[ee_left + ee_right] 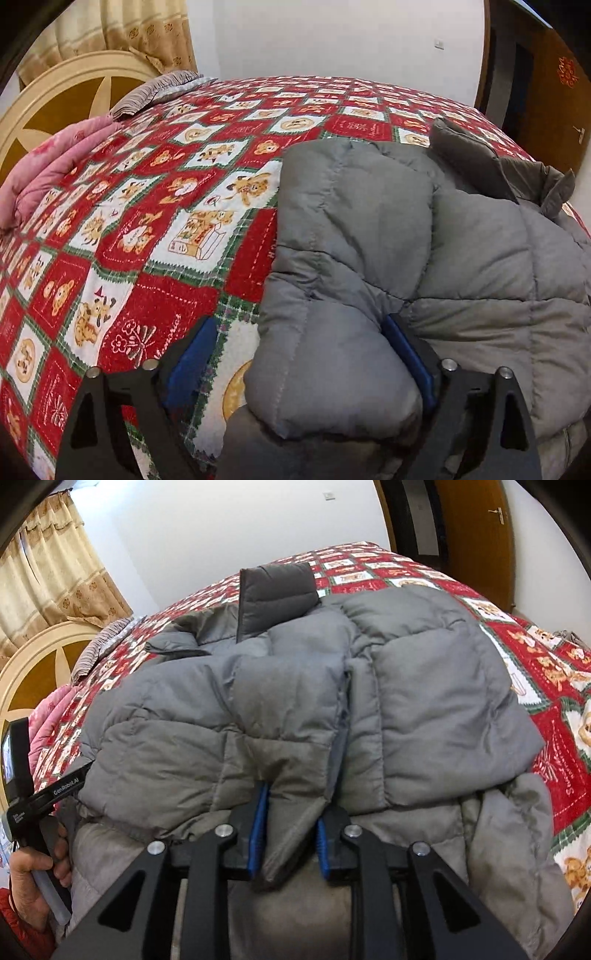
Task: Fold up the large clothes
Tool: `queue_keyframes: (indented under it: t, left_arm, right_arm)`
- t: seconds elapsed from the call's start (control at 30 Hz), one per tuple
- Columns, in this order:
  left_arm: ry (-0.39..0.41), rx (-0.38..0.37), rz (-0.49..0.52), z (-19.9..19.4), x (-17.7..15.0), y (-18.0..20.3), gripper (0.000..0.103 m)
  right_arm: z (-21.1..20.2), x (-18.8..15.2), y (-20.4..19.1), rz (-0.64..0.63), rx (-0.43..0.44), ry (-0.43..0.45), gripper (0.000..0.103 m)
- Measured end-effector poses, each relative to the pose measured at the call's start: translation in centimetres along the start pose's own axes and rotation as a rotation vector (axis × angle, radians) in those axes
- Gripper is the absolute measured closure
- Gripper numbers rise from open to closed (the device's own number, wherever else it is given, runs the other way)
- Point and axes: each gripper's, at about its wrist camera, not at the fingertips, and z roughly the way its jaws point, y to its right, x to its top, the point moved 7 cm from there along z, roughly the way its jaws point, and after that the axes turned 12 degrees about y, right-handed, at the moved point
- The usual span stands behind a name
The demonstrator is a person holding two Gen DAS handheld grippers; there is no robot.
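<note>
Two wrist views, and I read them left to right. At the left edge of the right wrist view I see my left hand [35, 882] on a black handle [55, 797] printed "GenRobot.AI"; smaller print below it I cannot read, and the small screen above is cut off. My left gripper [301, 354] stands wide apart: its right pad touches the grey puffer jacket [424, 236], the left pad stands clear over the bedspread [155, 206], and a puffy fold bulges between them, unpinched. "Memories" is stitched on a red square by the left pad; other script is too warped to read. The jacket lies on the bed, sleeves folded in, collar at the far end, its near hem hidden under the grippers. My right gripper [290, 834] is nearly together, a jacket flap between its blue pads; whether they press it I cannot tell.
</note>
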Motion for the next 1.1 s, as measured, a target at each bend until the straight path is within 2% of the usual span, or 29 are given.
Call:
queue_keyframes:
  t: [0.03,0.07,0.1,0.13,0.17,0.2,0.27,0.3,0.37,0.43,0.53,0.67,0.77,0.83,0.9,0.93,1.0,1.03,1.07,1.1]
  left_arm:
    - [-0.004,-0.012,-0.013,-0.2,0.0,-0.1,0.011]
    - [-0.013,-0.035,-0.024,-0.5,0.0,-0.3,0.011]
    - [-0.026,-0.071,-0.030,-1.1,0.1,-0.5,0.011]
    - [-0.033,-0.130,-0.034,-1.9,0.5,-0.6,0.011]
    - [-0.027,-0.168,-0.034,-2.6,1.1,-0.6,0.011]
    - [-0.006,-0.201,-0.034,-3.4,2.0,-0.6,0.011]
    - [0.063,-0.243,-0.038,-4.8,4.9,-0.6,0.011]
    - [0.083,-0.263,-0.047,-5.1,6.7,-0.2,0.011]
    - [0.067,-0.303,-0.076,-4.4,10.0,1.0,0.011]
    - [0.027,-0.333,-0.111,-3.0,12.7,2.6,0.011]
    - [-0.006,-0.316,-0.086,0.2,16.5,5.8,0.011]
    - [-0.074,-0.295,-0.014,5.3,18.0,10.7,0.011]
    - [-0.158,-0.332,-0.031,8.9,17.4,13.3,0.011]
    - [-0.220,-0.353,-0.064,10.5,16.3,14.7,0.011]
    - [-0.252,-0.373,-0.090,11.5,15.2,15.8,0.011]
    - [-0.241,-0.365,-0.069,11.8,15.0,16.3,0.011]
    - [-0.186,-0.343,-0.021,11.5,15.2,16.7,0.012]
    - [-0.143,-0.337,-0.002,10.9,15.4,16.8,0.030]
    - [-0.126,-0.340,0.007,10.6,15.5,16.8,0.061]
    - [-0.123,-0.347,0.018,10.3,15.5,16.7,0.075]
  right_arm:
    - [-0.2,0.1,-0.1,-0.007,0.002,-0.014,0.074]
    - [-0.6,0.4,-0.1,-0.012,0.002,-0.042,0.065]
    - [-1.4,0.9,0.2,-0.009,-0.007,-0.064,0.051]
    - [-2.2,1.7,0.6,0.002,-0.010,-0.057,0.043]
    - [-3.6,3.3,1.1,0.021,-0.003,-0.005,0.031]
    - [-4.9,5.1,1.4,0.032,-0.001,0.052,0.024]
    - [-5.8,8.7,1.9,0.043,-0.012,0.114,0.020]
    - [-5.5,10.2,1.9,0.052,-0.007,0.113,0.019]
    - [-3.6,13.3,1.7,0.089,0.038,0.090,0.019]
    - [-0.9,16.0,1.6,0.104,0.026,0.073,0.019]
    - [4.0,19.2,1.4,0.111,0.004,0.039,0.019]
    - [9.5,20.1,1.8,0.092,-0.061,-0.044,0.018]
    - [12.6,18.7,2.9,0.123,-0.079,-0.121,0.018]
    - [13.2,17.6,3.0,0.124,-0.029,-0.160,0.030]
    - [12.8,16.1,3.0,0.058,-0.007,-0.186,0.079]
    - [12.4,15.5,3.4,0.012,-0.028,-0.187,0.083]
    - [11.7,14.8,4.3,-0.034,-0.058,-0.175,0.085]
    - [11.5,14.3,5.1,-0.047,-0.080,-0.174,0.085]
    - [11.4,13.7,6.1,-0.047,-0.093,-0.172,0.085]
    - [11.4,13.2,6.9,-0.033,-0.090,-0.168,0.087]
